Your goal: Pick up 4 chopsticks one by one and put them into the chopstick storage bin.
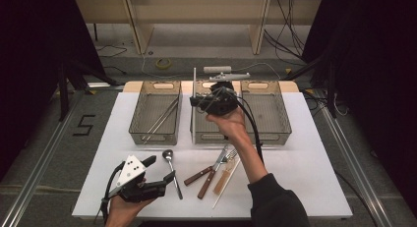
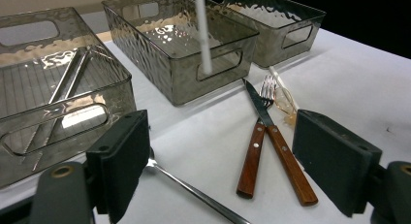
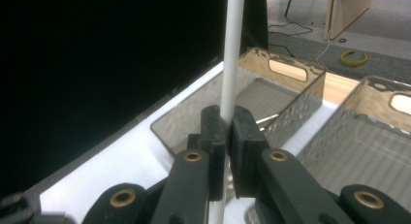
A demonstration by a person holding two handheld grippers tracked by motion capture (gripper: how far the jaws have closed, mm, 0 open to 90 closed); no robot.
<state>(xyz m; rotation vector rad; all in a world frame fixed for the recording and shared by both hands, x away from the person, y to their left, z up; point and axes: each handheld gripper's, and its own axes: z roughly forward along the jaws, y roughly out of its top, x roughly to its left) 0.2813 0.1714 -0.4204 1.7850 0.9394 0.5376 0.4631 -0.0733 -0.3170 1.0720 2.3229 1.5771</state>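
Above the middle bin (image 1: 201, 131), the right hand-held gripper (image 1: 195, 102) clamps a white chopstick (image 1: 193, 97) upright between fully closed jaws. Left hand-held gripper (image 1: 160, 170) hovers low at the near tabletop (image 1: 305, 163) edge, jaws wide and empty, just beside a spoon (image 1: 172, 170). Nearby lie a knife (image 1: 209, 172), fork (image 1: 216, 173) and second chopstick (image 1: 223, 187); the left bin (image 1: 155, 116) holds metal chopsticks (image 1: 160, 120).

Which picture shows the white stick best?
The right gripper view: the white stick stands upright, large and sharp, pinched between the right gripper jaws. The high view shows it thin over the middle bin. The left gripper view shows its lower end.
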